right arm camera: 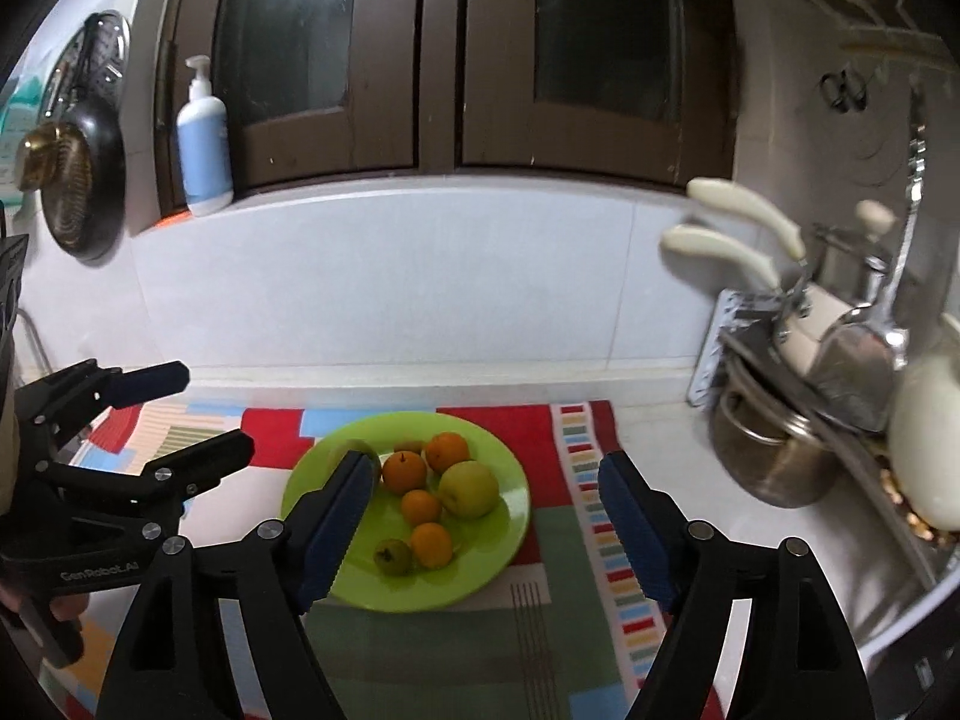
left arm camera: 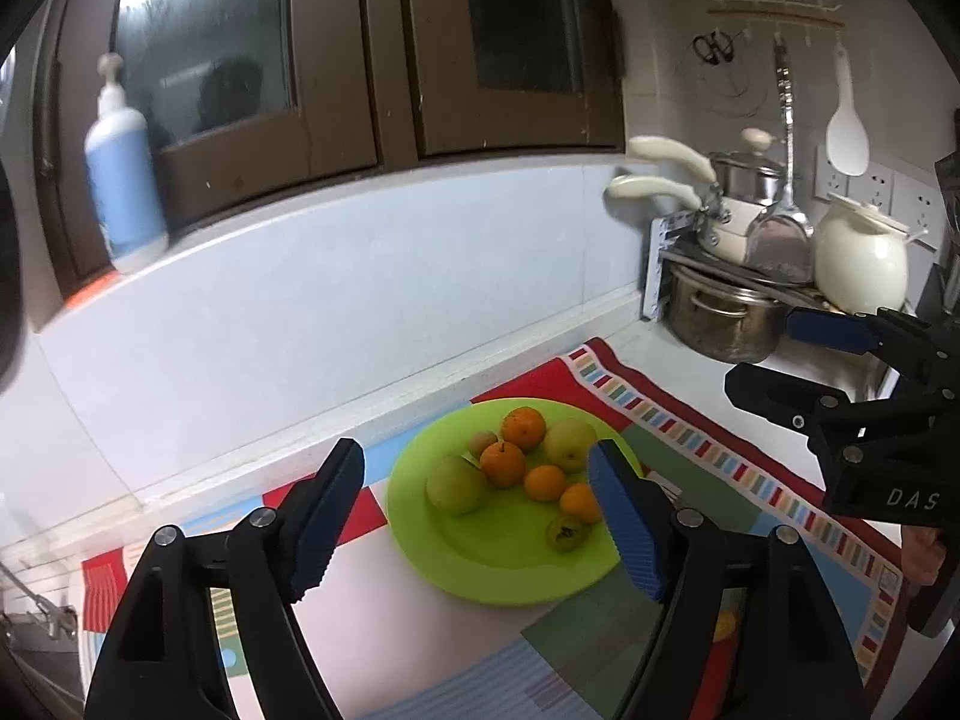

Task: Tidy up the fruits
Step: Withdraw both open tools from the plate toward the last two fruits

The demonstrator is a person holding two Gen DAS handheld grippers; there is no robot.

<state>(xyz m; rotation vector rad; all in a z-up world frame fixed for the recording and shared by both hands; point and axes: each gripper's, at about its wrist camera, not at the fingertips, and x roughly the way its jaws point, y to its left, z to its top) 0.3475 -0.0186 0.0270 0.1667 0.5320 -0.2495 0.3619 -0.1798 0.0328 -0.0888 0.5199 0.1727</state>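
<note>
On the green plate [left arm camera: 516,570], oranges [left arm camera: 503,464] & pears [left arm camera: 456,485] are being left untouched; L claw [left arm camera: 477,519] & R claw [right arm camera: 486,528] are being held released, nothing between.

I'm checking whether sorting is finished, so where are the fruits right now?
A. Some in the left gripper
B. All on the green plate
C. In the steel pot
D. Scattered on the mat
B: the oranges and green fruits all sit on the green plate, and both the left gripper and right gripper are open and empty.
</note>
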